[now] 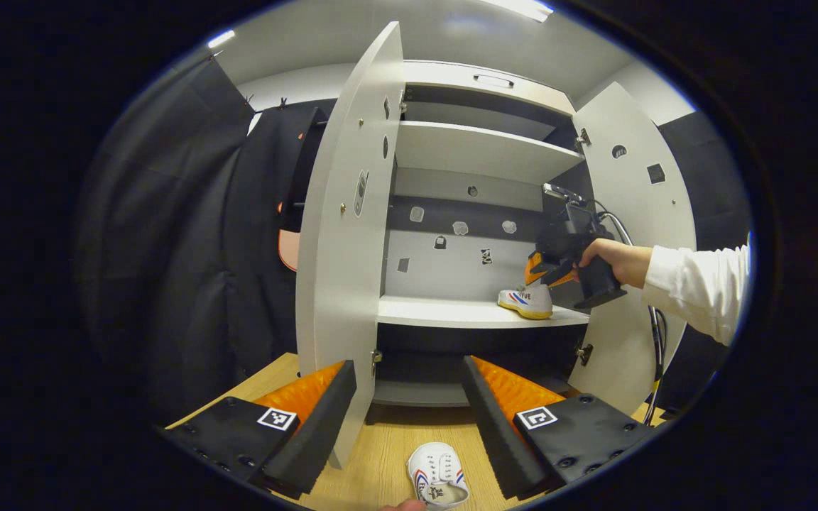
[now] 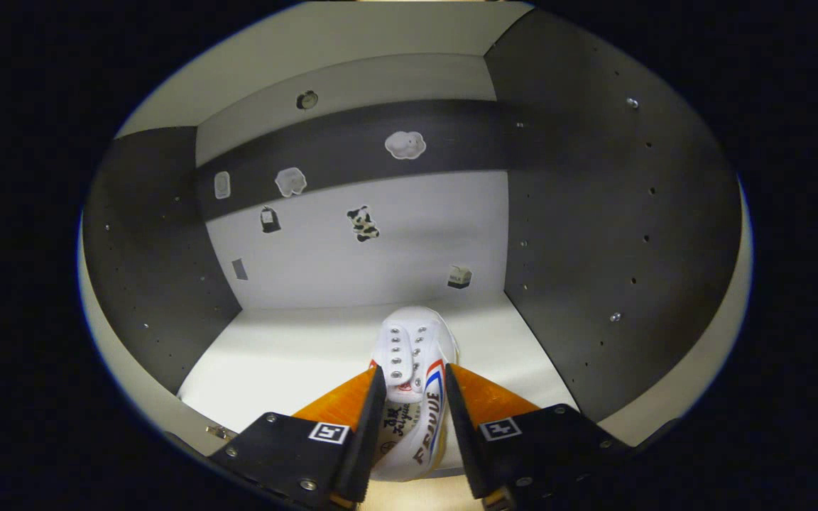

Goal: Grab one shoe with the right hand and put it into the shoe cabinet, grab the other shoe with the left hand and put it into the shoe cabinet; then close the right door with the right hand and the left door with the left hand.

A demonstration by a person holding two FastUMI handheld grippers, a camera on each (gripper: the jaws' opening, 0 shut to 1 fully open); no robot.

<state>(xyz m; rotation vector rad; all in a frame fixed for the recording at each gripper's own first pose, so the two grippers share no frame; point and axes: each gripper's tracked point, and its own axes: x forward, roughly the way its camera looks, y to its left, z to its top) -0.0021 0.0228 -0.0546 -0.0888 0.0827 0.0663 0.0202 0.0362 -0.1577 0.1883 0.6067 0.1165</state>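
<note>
A white shoe with red and blue stripes (image 2: 412,333) stands on the cabinet's middle shelf (image 2: 295,355), toe toward the back wall. My right gripper (image 2: 415,369) is shut on its heel end, one finger pressed to each side. From the left gripper view, that shoe (image 1: 527,301) sits at the right end of the shelf (image 1: 451,312), with the right gripper (image 1: 538,275) on it, held by a hand in a white sleeve. The other white shoe (image 1: 439,474) lies on the wooden floor, low between the fingers of my open left gripper (image 1: 407,363), which does not touch it.
Both cabinet doors stand open: the left door (image 1: 345,234) swings out toward me, the right door (image 1: 629,213) is behind the sleeved arm. An upper shelf (image 1: 473,149) is bare. Dark side walls (image 2: 593,234) close in the compartment. A cable (image 1: 654,333) hangs by the right door.
</note>
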